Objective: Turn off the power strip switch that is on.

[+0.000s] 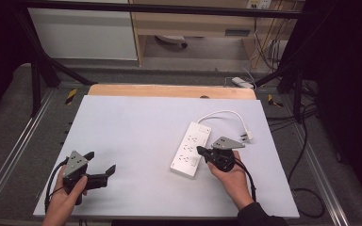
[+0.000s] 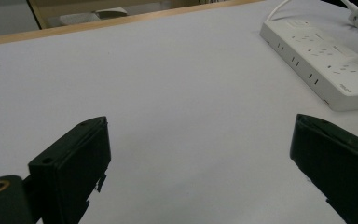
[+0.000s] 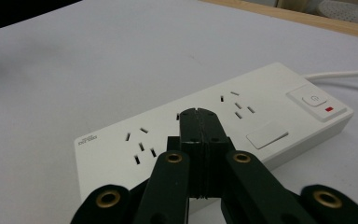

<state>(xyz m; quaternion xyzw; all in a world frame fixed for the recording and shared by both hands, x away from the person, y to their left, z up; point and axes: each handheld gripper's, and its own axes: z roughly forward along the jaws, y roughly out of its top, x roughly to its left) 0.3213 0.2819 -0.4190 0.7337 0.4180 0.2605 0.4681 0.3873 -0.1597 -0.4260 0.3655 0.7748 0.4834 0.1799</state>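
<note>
My right tongs (image 1: 201,150) are pressed together, nothing between the jaws; in the right gripper view the tips (image 3: 199,113) sit over the middle sockets of the white power strip (image 1: 191,148). Whether they touch its top face I cannot tell. The strip lies flat on the white bench (image 1: 136,141), right of centre and nearer the right edge, its long axis slanting from the near edge toward the far right corner. Its switch end (image 3: 313,101) faces the far side; the white cable (image 1: 221,113) loops from there to a plug (image 1: 247,136) lying just beside it. My left tongs (image 1: 101,162) are spread wide, holding nothing, near the near-left corner, well apart from the strip.
</note>
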